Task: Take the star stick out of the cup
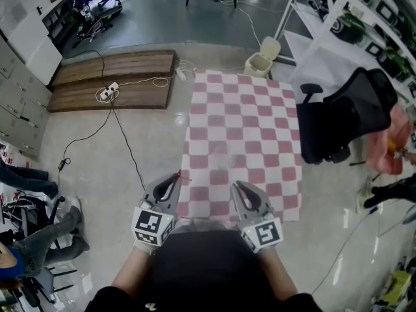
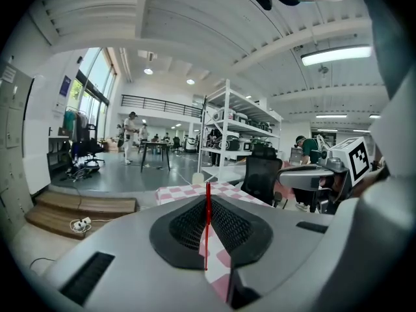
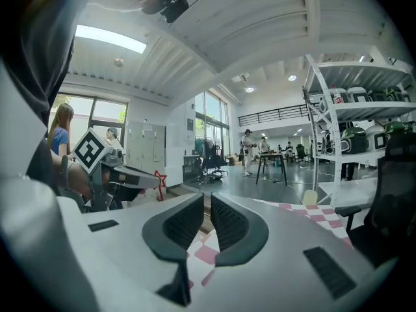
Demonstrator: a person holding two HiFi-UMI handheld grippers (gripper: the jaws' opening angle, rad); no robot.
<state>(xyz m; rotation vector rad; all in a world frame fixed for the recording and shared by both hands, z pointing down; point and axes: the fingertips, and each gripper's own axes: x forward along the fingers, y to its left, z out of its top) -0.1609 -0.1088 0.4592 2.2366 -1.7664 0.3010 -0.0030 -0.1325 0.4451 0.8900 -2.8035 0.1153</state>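
Note:
My left gripper (image 1: pixel 175 177) hovers at the near left edge of the red-and-white checked table (image 1: pixel 260 109), shut on the star stick. In the left gripper view, the thin red stick (image 2: pixel 207 226) stands upright between the pads of the left gripper (image 2: pixel 208 197). The right gripper view shows its red star (image 3: pixel 158 177) poking out at the left gripper's tip. My right gripper (image 1: pixel 238 186) hangs beside it over the table's near edge. Its jaws (image 3: pixel 207 200) are shut with nothing between them. A faint pale patch (image 1: pixel 222 156) on the cloth may be a clear cup; I cannot tell.
A black office chair (image 1: pixel 344 116) stands against the table's right side. A white bin (image 1: pixel 263 57) sits at the far edge. Wooden platforms (image 1: pixel 110 77) with a power strip (image 1: pixel 107 95) and cables lie to the left. Metal shelving (image 1: pixel 351 18) is at the far right.

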